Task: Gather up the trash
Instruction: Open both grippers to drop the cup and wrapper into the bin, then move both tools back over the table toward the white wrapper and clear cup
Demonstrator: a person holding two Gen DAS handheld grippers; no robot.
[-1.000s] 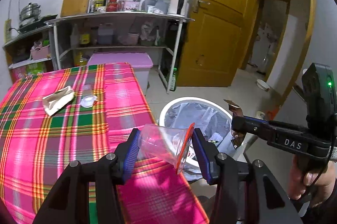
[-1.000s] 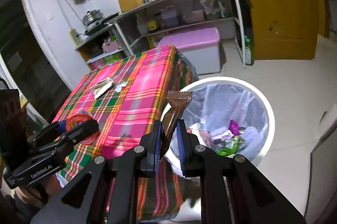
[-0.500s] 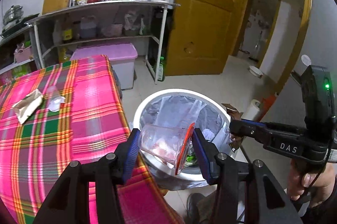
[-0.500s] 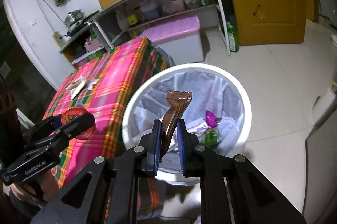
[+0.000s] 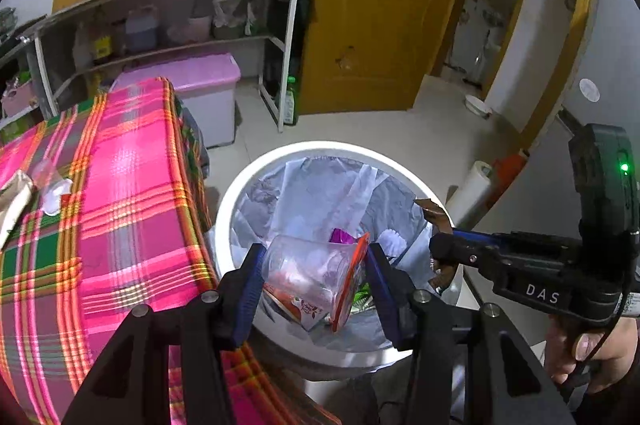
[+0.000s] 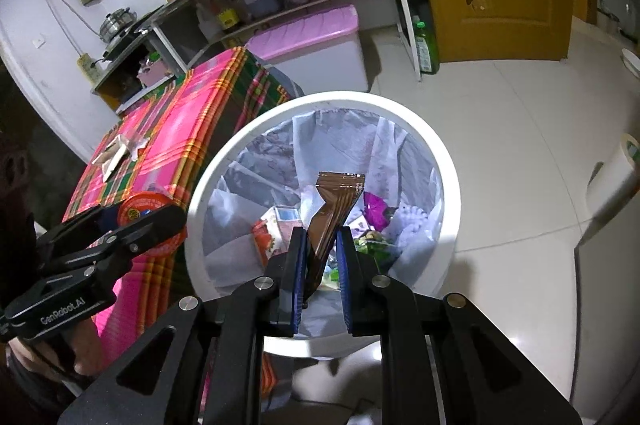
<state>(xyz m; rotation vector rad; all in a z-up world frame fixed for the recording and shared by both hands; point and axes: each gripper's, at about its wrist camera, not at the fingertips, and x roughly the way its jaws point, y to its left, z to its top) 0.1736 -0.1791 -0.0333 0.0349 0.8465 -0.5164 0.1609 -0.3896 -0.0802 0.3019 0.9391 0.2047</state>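
My left gripper [image 5: 316, 277] is shut on a clear plastic cup with a red lid [image 5: 310, 277], held sideways over the near rim of the white trash bin [image 5: 320, 147]. My right gripper [image 6: 322, 269] is shut on a brown wrapper [image 6: 334, 203], held over the bin's [image 6: 404, 113] open mouth. The bin has a clear liner and holds several pieces of trash. A crumpled paper [image 5: 12, 201] and a clear cup [image 5: 54, 185] lie on the plaid table [image 5: 120, 185]; they also show in the right wrist view [image 6: 116, 153].
The bin stands on the tiled floor against the table's right edge. A metal shelf rack [image 5: 168, 9] with bottles, a pink-lidded box [image 5: 192, 81] and a yellow door [image 5: 372, 9] stand behind. A white paper roll [image 5: 474, 181] is on the floor right of the bin.
Both grippers have moved from over the table's edge to over the bin, each still holding its piece. The bin now fills the middle of both views.
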